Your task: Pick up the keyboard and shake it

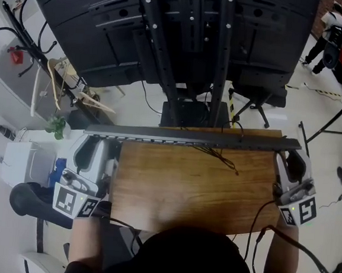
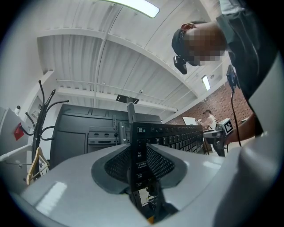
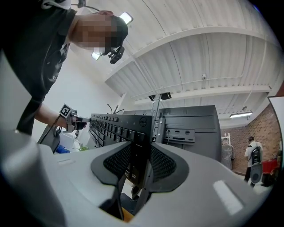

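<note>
A black keyboard is held up above the wooden table, turned so that only its thin edge shows from the head view. My left gripper is shut on its left end and my right gripper on its right end. In the left gripper view the keyboard runs away from the jaws with its keys facing the camera, its end pinched in the left gripper. The right gripper view shows the same at the other end: the keyboard is clamped in the right gripper.
A large black screen on a stand fills the space behind the table. A coat rack with hangers and a white box stand at the left. The keyboard's cable trails onto the table. A person stands far back right.
</note>
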{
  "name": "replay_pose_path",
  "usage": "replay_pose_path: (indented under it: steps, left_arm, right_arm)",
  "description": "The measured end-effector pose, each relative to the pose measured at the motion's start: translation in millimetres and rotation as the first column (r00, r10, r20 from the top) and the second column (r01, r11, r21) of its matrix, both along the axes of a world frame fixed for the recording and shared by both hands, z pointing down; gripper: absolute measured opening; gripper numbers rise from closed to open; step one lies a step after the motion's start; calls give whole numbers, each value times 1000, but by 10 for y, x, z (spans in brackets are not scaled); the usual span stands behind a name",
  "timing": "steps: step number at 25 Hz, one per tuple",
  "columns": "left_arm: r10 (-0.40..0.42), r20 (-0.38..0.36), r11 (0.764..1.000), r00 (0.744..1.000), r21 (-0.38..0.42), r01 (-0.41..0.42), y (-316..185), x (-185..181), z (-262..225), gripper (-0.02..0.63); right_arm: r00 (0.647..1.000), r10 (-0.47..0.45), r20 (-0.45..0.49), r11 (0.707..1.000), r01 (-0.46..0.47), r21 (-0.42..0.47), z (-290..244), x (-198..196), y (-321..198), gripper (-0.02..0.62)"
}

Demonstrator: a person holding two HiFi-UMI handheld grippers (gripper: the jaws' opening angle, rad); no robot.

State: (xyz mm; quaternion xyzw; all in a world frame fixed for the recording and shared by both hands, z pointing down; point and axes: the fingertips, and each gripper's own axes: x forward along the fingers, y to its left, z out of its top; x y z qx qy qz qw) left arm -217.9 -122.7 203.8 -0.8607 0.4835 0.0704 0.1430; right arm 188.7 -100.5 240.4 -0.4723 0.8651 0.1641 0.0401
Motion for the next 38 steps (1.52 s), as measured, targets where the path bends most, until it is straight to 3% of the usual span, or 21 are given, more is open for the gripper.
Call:
replay_pose_path:
  steps: [21, 29, 38]
  left_arm:
    - [7, 14, 998, 1000, -57, -6, 30, 39, 196, 100]
    - [5, 2, 977, 1000, -212, -5, 51, 41, 796, 100]
    - [3, -12, 913, 1000, -407, -7, 8, 44, 1630, 100]
  right_arm:
    - [1000, -10, -16, 999, 9, -53, 153, 38, 37, 130]
    - [999, -31, -31, 984, 25, -175, 636, 46, 60, 130]
    - [999, -45, -22, 936, 35, -351, 1369, 61, 13, 130]
